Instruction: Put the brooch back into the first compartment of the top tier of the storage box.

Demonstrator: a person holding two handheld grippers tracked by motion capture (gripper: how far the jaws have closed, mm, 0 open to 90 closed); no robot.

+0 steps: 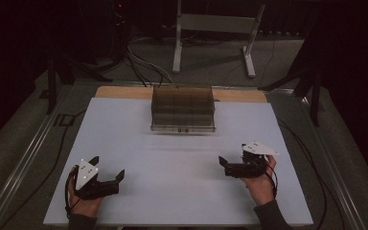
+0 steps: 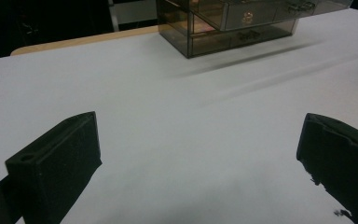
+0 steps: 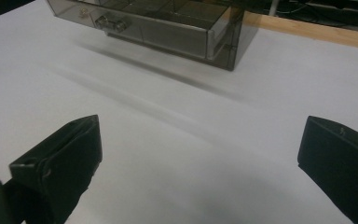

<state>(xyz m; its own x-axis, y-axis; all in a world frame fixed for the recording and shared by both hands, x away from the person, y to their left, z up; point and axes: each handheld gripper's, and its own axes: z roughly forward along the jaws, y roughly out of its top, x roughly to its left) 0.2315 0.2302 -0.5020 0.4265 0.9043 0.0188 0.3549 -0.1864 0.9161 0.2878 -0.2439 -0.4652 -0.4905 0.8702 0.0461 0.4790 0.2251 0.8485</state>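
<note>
The smoked-transparent plastic drawer organiser [image 1: 183, 109] stands at the far middle of the white bench [image 1: 182, 187], drawer fronts facing the person. Left hand-held gripper [image 1: 108, 168] and right hand-held gripper [image 1: 232, 162] rest well short of it, jaws spread, empty, flanking its front for a likely approach.

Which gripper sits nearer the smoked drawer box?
The right gripper: it lies farther up the white table, closer to the drawer box. The left gripper sits lower, near the table's near edge. Both are open.
</note>
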